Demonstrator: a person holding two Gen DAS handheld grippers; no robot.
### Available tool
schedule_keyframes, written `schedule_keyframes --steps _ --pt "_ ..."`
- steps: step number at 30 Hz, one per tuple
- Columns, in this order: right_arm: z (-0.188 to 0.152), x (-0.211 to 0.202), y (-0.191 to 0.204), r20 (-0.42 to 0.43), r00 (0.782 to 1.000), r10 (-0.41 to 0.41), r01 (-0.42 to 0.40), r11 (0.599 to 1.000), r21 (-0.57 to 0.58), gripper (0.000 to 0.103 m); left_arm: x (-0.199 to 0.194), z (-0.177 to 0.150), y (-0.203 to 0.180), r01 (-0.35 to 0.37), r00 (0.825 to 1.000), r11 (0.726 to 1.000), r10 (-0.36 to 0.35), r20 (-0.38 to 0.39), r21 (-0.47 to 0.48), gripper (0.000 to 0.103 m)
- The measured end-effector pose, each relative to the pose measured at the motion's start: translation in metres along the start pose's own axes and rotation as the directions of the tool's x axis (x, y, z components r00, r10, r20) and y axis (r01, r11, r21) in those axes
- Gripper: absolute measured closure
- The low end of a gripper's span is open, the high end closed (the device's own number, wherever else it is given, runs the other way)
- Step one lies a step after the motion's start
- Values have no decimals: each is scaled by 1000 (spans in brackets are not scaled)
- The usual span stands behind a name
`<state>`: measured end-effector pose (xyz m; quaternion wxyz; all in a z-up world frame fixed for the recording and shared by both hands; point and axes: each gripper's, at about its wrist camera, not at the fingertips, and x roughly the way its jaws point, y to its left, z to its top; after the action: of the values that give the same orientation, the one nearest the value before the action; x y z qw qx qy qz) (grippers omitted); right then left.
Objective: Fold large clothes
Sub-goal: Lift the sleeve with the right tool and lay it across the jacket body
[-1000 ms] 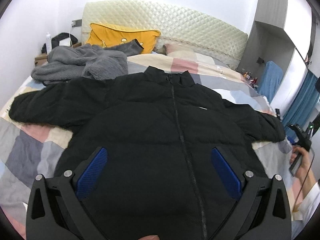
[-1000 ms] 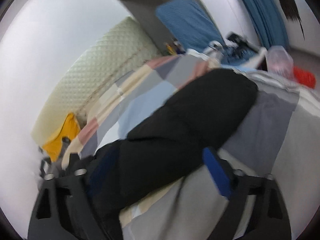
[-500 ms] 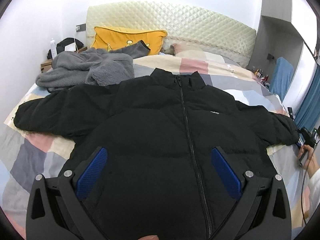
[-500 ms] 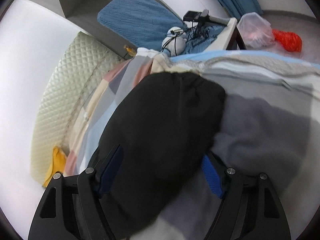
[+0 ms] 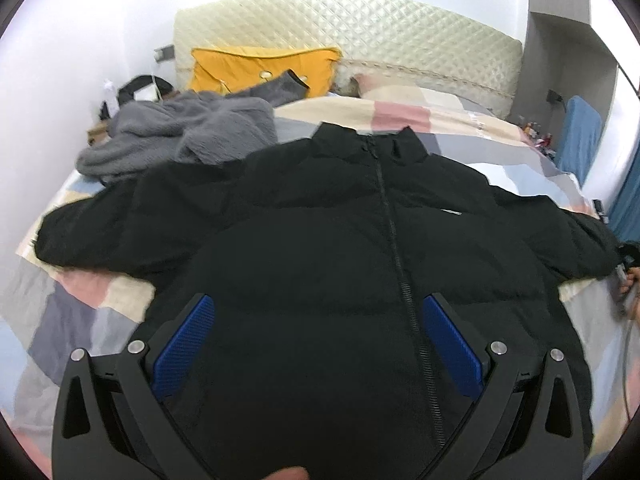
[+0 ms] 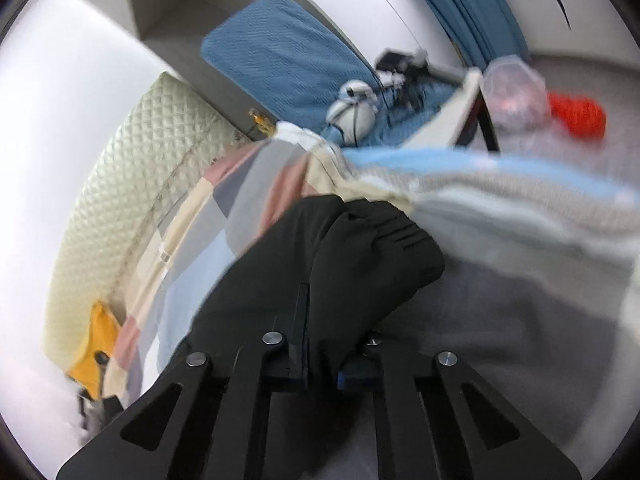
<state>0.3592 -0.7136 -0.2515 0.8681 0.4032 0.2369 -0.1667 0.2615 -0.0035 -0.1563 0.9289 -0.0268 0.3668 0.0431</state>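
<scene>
A black puffer jacket point(image 5: 340, 256) lies zipped and face up on the patchwork bed cover point(image 5: 80, 320), collar toward the headboard, both sleeves spread sideways. My left gripper point(image 5: 316, 340) is open and empty, hovering over the jacket's lower front. My right gripper point(image 6: 320, 344) is shut on the end of the jacket's right sleeve point(image 6: 360, 256), near the bed's right edge; the sleeve cuff bunches between the jaws. In the left wrist view the right gripper point(image 5: 628, 276) shows only partly at the frame's right edge.
A grey fleece garment point(image 5: 180, 136) lies piled at the bed's far left, beside a yellow pillow point(image 5: 260, 68) against the quilted headboard point(image 5: 360, 28). A blue-covered bedside unit point(image 6: 288, 56) with cables, a plastic bag and a red object point(image 6: 576, 116) stand beyond the bed's right edge.
My right gripper has closed on the sleeve end, which it straddled open half a second ago. My left gripper has stayed open over the jacket, its view shifting slightly.
</scene>
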Motion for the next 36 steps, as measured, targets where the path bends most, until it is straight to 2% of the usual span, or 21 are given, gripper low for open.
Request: schedule_keyframes --steps 6,10,12,14,17,20,23,24,27,31,36 --pt "32 -61 45 54 998 23 -19 997 -79 100 -13 2 11 -31 999 1000 31 26 1 0" --pt "46 -109 98 83 995 58 -43 984 -174 101 -20 1 18 -40 999 999 40 24 16 0" --pt "45 -133 128 101 991 84 -61 975 -212 101 -23 1 21 -44 999 999 44 19 24 0" --pt "39 -153 161 105 987 123 -93 963 -252 101 -25 0 20 -80 997 995 80 1 65 0" --pt "24 -182 211 104 979 177 -134 936 -326 100 -35 -7 20 -111 994 987 109 29 119 0" --pt "-1 -215 279 99 964 247 -182 885 -427 100 -46 -10 28 -115 993 986 109 50 117 0" --pt "-28 -240 331 81 945 315 -235 834 -498 100 -60 -8 41 -74 995 994 67 79 83 0" --pt "-44 -248 356 69 942 328 -241 806 -540 100 -64 -8 45 -64 995 995 57 85 81 0" --pt "-81 -254 398 19 936 351 -274 762 -587 100 -70 -11 48 -43 996 992 34 82 117 0" --pt "-126 -251 435 -37 925 377 -316 713 -626 99 -74 -15 59 -29 996 994 19 93 108 0" --pt "-207 -235 479 -166 904 395 -392 606 -693 98 -73 -14 80 -38 995 995 29 101 90 0"
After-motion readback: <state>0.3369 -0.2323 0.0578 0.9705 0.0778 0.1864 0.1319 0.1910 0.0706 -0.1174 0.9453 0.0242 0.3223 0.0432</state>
